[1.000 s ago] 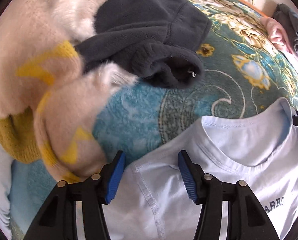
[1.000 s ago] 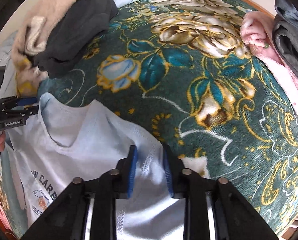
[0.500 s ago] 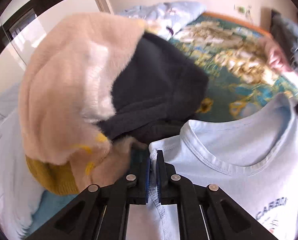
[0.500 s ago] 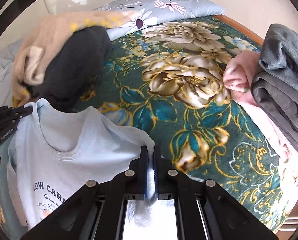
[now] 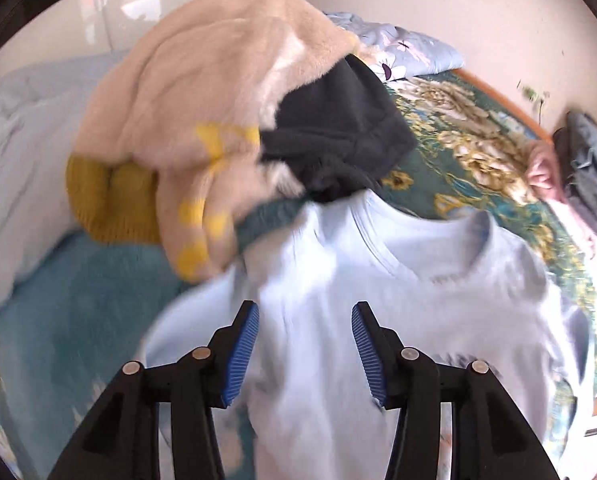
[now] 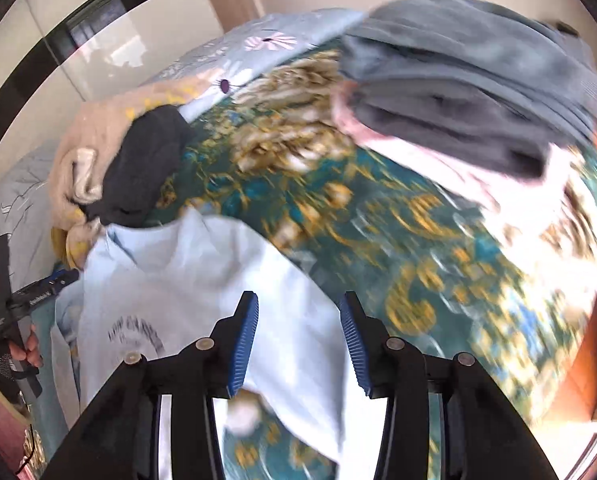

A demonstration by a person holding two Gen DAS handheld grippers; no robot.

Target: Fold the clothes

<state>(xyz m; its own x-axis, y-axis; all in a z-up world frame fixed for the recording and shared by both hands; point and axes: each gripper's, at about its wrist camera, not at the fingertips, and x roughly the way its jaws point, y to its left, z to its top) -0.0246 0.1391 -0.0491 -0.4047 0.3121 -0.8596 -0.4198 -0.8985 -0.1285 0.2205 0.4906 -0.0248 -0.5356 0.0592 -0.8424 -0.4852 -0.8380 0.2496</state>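
A light blue T-shirt (image 5: 410,300) with dark print lies front up on the floral bedspread (image 5: 478,152), collar toward the far side. My left gripper (image 5: 304,350) is open above its left shoulder, holding nothing. In the right wrist view the same T-shirt (image 6: 202,280) lies at lower left. My right gripper (image 6: 298,340) is open over its right sleeve side, empty. The left gripper (image 6: 30,292) and the hand holding it show at the left edge of the right wrist view.
A heap of a beige and yellow fluffy garment (image 5: 202,92) and a black garment (image 5: 338,128) lies just beyond the collar. Folded grey clothes (image 6: 478,92) on a pink one (image 6: 458,160) sit at the right side. A flowered pillow (image 6: 266,48) lies at the back.
Both grippers were shut on the T-shirt's shoulders half a second ago; both have opened and let it go. The shirt now lies flat, farther up the bed, and both views are blurred by motion.
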